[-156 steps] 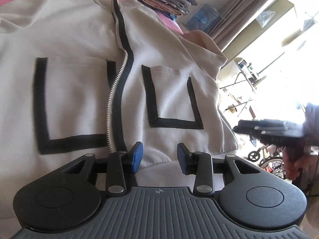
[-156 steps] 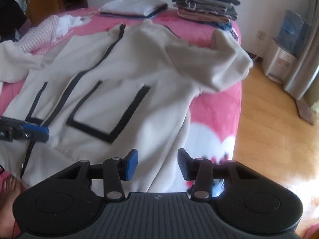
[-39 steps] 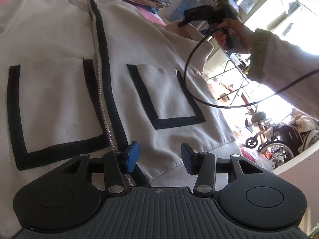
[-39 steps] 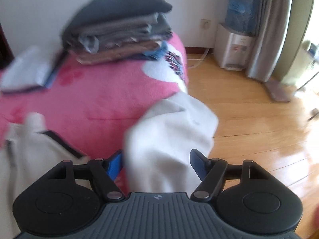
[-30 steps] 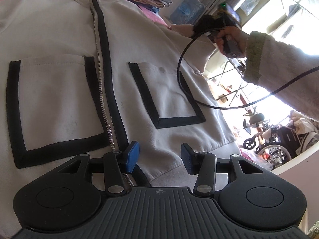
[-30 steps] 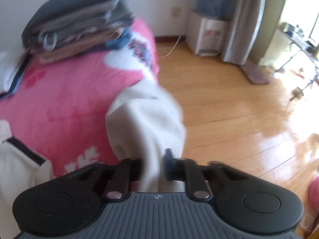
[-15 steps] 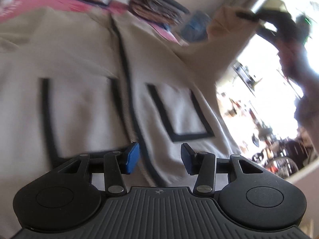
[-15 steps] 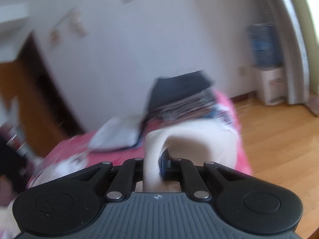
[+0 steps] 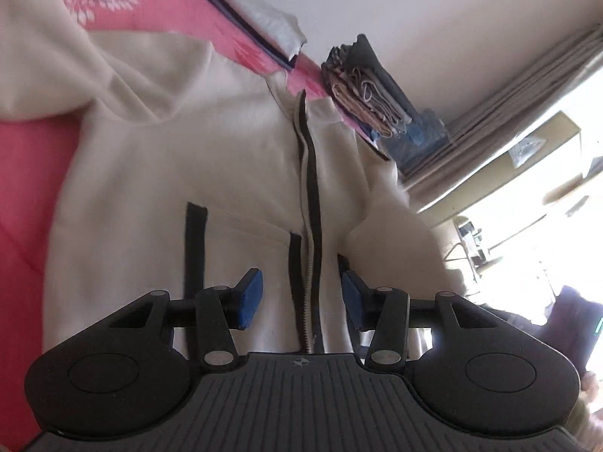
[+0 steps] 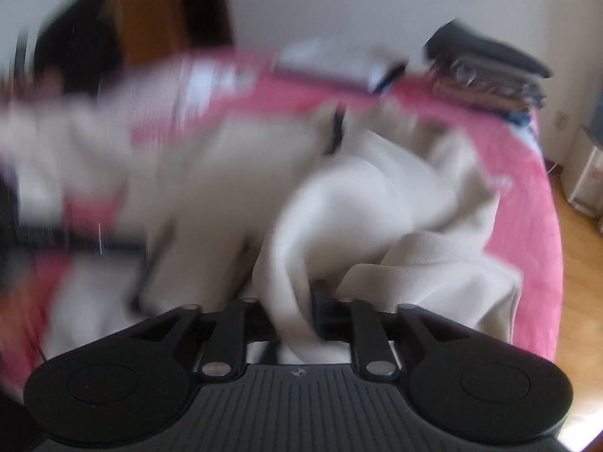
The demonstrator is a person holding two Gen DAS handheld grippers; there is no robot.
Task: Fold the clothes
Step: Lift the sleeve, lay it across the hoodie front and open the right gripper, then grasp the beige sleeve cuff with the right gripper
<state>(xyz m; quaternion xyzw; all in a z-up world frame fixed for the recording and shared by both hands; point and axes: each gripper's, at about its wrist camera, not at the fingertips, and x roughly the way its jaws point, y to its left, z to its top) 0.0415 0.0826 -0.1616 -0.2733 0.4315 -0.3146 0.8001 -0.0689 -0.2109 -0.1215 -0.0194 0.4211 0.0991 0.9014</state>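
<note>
Right gripper point(image 10: 294, 312) clamps the cream zip jacket's point(image 9: 226, 173) sleeve point(image 10: 339, 203).
Left gripper point(image 9: 301, 297) hovers wide open, empty, over the zipper point(image 9: 307, 256); folded clothes stack point(image 9: 369, 94) at 1 o'clock.

You are working in a bedroom of a home. A bed with a pink bedspread point(image 10: 527, 203) fills most of your right view, and a cream jacket point(image 9: 226, 173) lies spread over it. At one o'clock in that view a stack of folded clothes point(image 10: 486, 71) sits against a plain white wall point(image 10: 339, 0). A wooden floor point(image 10: 580, 263) shows at three o'clock beside the bed, and a wooden door point(image 10: 150, 11) stands at eleven o'clock. In your left view, curtains point(image 9: 520, 86) hang at two o'clock beside a bright window.
</note>
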